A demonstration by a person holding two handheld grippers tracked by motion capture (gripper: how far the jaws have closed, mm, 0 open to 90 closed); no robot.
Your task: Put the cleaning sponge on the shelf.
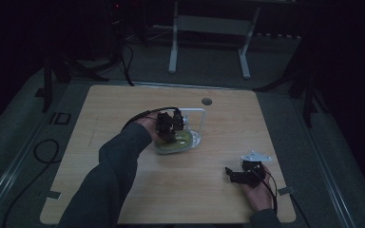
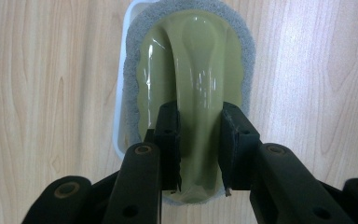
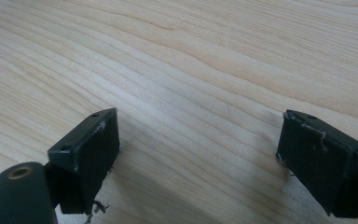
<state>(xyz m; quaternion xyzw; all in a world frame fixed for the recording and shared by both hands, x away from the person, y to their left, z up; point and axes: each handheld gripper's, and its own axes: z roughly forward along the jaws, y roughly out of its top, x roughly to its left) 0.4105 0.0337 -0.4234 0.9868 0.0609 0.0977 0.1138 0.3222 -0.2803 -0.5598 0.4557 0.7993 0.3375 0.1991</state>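
Note:
An olive-green scrubber [image 2: 191,60] with a raised handle and a grey sponge rim [image 2: 131,70] lies in a white holder [image 2: 120,93] on the wooden table. In the high view the scrubber [image 1: 179,142] sits at the table's middle, with a white wire frame [image 1: 197,113] just behind it. My left gripper [image 2: 199,149] points down at it, jaws pressed on both sides of the handle; in the high view it [image 1: 170,127] stands over the scrubber. My right gripper [image 3: 198,158] is open above bare wood, near the front right [image 1: 233,175].
A round cable hole [image 1: 206,101] sits near the table's far edge. A white stand [image 1: 209,28] is on the floor beyond. Cables [image 1: 45,152] lie on the floor to the left. Bare wood [image 1: 100,123] lies left of the scrubber.

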